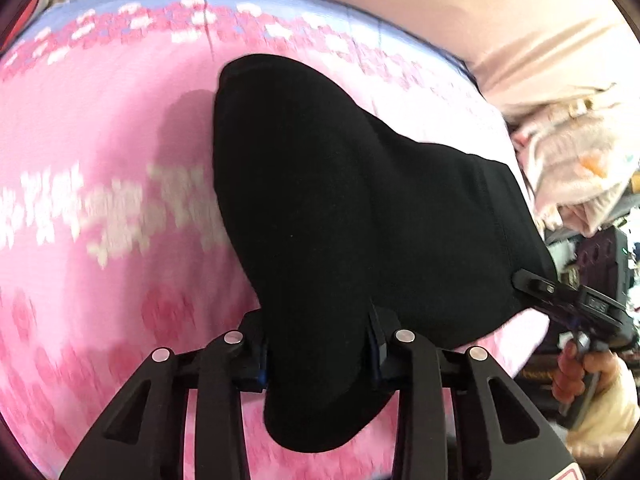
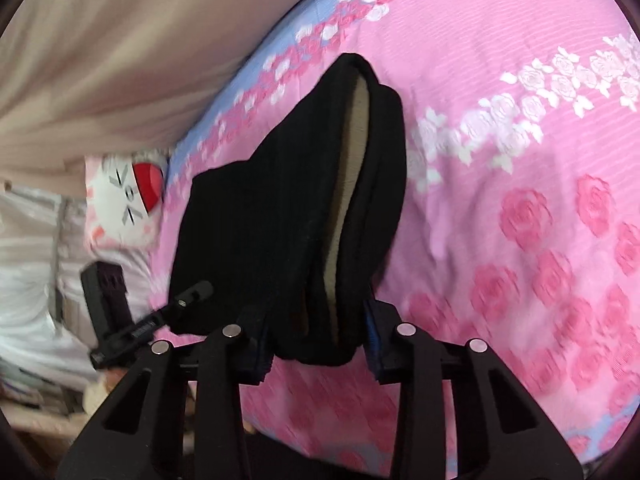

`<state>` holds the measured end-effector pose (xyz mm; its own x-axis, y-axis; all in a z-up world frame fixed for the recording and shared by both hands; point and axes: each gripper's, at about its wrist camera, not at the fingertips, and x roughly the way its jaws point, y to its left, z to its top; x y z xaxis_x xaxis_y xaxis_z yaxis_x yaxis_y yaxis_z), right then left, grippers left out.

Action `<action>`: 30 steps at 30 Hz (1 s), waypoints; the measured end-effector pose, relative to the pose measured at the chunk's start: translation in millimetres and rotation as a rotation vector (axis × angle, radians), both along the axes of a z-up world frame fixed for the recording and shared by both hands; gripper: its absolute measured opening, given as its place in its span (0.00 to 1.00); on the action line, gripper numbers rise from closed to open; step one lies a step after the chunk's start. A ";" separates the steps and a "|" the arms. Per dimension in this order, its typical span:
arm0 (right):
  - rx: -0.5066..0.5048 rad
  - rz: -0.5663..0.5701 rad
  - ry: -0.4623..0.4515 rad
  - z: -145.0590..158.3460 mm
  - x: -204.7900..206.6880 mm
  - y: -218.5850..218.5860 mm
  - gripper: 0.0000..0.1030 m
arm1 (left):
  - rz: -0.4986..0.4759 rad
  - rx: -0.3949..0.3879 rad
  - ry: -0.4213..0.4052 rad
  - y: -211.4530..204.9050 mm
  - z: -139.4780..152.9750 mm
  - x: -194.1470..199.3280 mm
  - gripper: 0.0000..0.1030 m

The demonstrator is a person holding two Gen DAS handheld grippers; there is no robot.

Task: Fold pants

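The black pants (image 1: pixel 320 180) hang bunched above a pink bed, held up at two spots. In the left wrist view my left gripper (image 1: pixel 316 320) is shut on a thick fold of the black cloth, which sags below its fingers. My right gripper (image 1: pixel 524 276) pinches the pants' edge at the right of that view, a hand (image 1: pixel 576 364) on its handle. In the right wrist view my right gripper (image 2: pixel 316 320) is shut on the pants (image 2: pixel 260 220), whose tan lining (image 2: pixel 352 152) shows inside the fold. My left gripper (image 2: pixel 200 290) grips the cloth at the left.
A pink bedsheet with roses (image 1: pixel 100 140) (image 2: pixel 520 200) covers the bed under the pants. A beige blanket (image 1: pixel 500 20) (image 2: pixel 120 60) lies along the far side. A cat-face pillow (image 2: pixel 124 200) and pale laundry (image 1: pixel 568 160) sit at the bed's edge.
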<state>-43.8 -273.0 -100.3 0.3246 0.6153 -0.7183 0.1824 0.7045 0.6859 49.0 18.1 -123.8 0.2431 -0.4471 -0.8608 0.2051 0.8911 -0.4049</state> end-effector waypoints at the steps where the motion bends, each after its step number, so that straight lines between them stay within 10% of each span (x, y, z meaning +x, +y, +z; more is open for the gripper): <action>1: 0.000 -0.005 0.019 -7.3 -6.2 -2.2 0.34 | -0.005 0.011 0.007 -0.8 -3.8 -6.4 0.35; 7: -0.092 -0.064 0.030 -32.0 -4.9 -0.3 0.80 | 0.122 0.076 -0.034 1.1 -18.0 -6.1 0.68; 13: -0.084 -0.045 -0.030 -35.4 19.5 6.4 0.78 | 0.173 -0.004 -0.023 6.4 -35.0 20.2 0.80; 15: -0.085 -0.006 -0.035 -34.4 25.2 11.0 0.53 | 0.147 0.012 -0.041 -0.9 -34.9 22.7 0.79; 18: -0.072 0.019 -0.029 -34.6 29.6 16.8 0.42 | 0.096 0.041 -0.042 -9.4 -30.4 25.3 0.60; 23: -0.025 -0.004 -0.024 -42.2 38.5 10.0 0.61 | 0.118 -0.075 0.010 9.6 -34.2 32.1 0.70; 27: -0.021 0.027 -0.030 -43.0 43.0 11.6 0.50 | 0.097 -0.053 0.005 0.6 -33.1 31.1 0.75; 30: -0.026 0.034 -0.036 -37.5 41.0 12.8 0.41 | 0.073 -0.028 -0.017 -5.0 -29.2 30.1 0.52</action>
<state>-2.7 -260.2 -137.8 0.3298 0.6078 -0.7224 0.1338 0.7274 0.6731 79.1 13.1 -153.0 0.2905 -0.4517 -0.8435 0.1467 0.8922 -0.4273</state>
